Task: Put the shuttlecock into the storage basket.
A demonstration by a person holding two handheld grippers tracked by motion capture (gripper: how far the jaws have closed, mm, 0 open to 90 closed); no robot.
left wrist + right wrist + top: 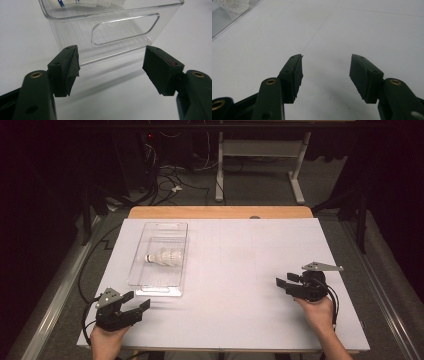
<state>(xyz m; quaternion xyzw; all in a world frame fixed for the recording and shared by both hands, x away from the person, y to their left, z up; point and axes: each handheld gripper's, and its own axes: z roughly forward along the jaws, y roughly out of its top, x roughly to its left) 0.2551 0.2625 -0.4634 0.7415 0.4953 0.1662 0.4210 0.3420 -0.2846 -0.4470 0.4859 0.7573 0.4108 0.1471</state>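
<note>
White sheeting covers my bench, with a strip of bare wood at its far edge and a dark floor strung with cables beyond. On the left half lies a clear plastic bin, long side running near to far, and inside it, toward the middle, I see a white shuttlecock on its side, cork pointing left. My left gripper sits near the left front corner of the bench, just short of the bin's near end; in the left gripper view its fingers stand wide apart, framing the bin's handle cutout and holding nothing. My right gripper rests on the right side, well apart from the bin, pointing left, its fingers also spread over bare sheeting.
</note>
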